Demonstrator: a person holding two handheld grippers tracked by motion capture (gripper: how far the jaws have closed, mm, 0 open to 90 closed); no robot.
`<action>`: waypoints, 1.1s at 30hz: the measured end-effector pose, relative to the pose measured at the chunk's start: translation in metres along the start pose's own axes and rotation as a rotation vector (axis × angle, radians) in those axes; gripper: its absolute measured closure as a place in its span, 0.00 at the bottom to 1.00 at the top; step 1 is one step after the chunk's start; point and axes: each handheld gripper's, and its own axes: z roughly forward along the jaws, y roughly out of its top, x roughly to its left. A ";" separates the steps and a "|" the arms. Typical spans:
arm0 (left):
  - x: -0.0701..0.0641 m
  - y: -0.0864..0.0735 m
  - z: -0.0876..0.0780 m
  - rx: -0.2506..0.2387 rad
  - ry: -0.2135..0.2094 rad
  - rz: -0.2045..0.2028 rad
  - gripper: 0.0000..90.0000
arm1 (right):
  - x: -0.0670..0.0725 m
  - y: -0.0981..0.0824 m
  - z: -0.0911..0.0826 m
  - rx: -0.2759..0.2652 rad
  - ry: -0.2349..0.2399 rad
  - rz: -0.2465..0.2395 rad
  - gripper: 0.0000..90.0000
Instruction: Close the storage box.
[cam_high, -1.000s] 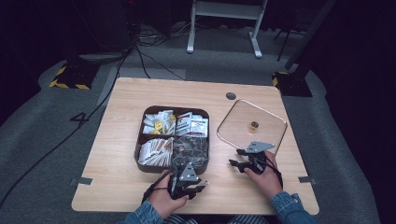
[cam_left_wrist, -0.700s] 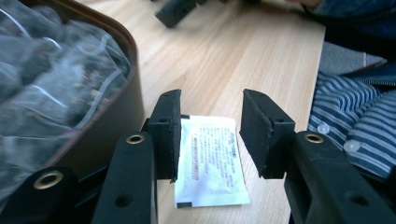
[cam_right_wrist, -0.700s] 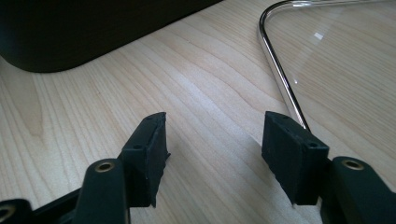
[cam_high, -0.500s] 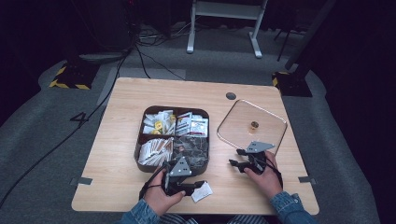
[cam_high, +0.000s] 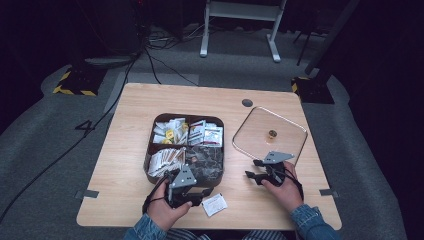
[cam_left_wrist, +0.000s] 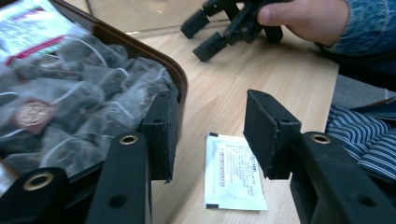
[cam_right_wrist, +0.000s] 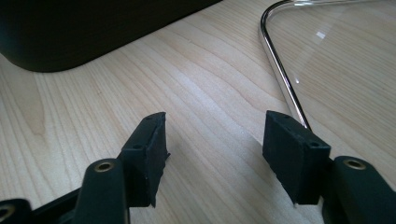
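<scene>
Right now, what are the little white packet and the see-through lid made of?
The white packet looks like matte paper, flat, with printed text, perhaps foil-lined. The lid seems clear glass or plastic: wood grain shows through, and it reflects light. Its rim looks like shiny metal.

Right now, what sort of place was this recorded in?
Probably a recording studio or lab set up for a tabletop task, not a home: a lone wooden table on grey carpet, yellow-black hazard tape, trailing floor cables, dark surroundings and a white equipment stand.

white sachet (cam_left_wrist: 235, 171), brown box (cam_high: 150, 150) (black claws)
</scene>
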 end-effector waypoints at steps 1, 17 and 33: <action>0.002 0.000 -0.004 -0.010 0.014 -0.002 0.61 | 0.000 0.000 0.000 0.001 0.000 0.000 0.45; 0.033 -0.012 -0.067 -0.092 0.283 -0.082 0.53 | -0.008 0.019 -0.008 -0.068 0.018 0.002 0.49; 0.070 -0.045 -0.112 -0.101 0.506 -0.248 0.38 | -0.045 0.037 -0.019 -0.087 -0.013 0.070 0.45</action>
